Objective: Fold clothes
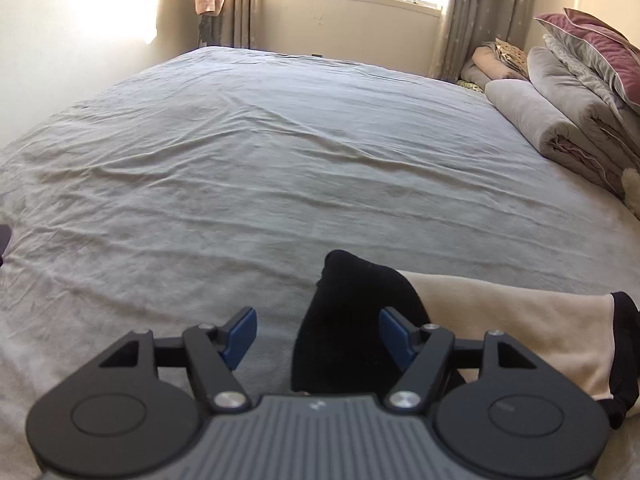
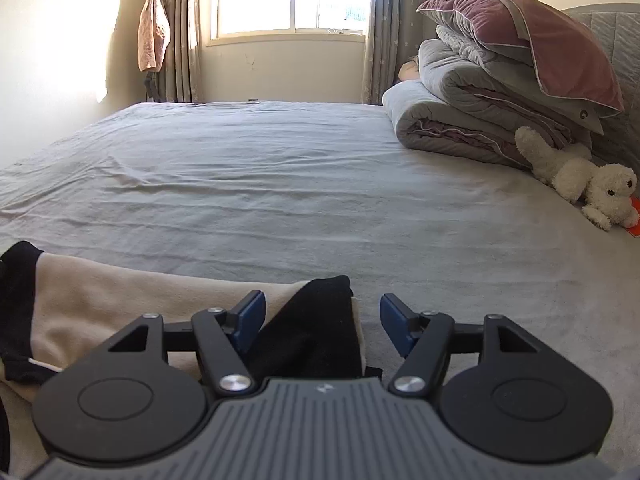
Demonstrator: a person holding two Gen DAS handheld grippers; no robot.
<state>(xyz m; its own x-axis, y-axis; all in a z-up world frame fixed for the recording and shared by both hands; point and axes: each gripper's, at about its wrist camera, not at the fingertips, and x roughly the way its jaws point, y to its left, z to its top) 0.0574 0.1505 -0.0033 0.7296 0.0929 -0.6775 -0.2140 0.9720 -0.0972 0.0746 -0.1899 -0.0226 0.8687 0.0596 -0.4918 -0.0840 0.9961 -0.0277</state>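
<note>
I have a soft, light garment (image 1: 500, 320) in front of me, beige fleece-like cloth with black trim, lying flat on the near part of the bed (image 1: 280, 152). It should drape and slump the moment I lift it, so I judge the black corners the best places to pinch, where the cloth is doubled and gives the pads something to bite. The left tool (image 1: 318, 334) stands with its jaws apart; the garment's black end lies between them, close against the right-hand pad, and nothing is clamped. The right tool (image 2: 322, 328) is likewise spread, with the other black corner (image 2: 316, 332) between its pads, nearer the left-hand one. Whether either pad touches the cloth I cannot quite tell, since the black fabric swallows the edges. The beige body stretches between the two tools.
</note>
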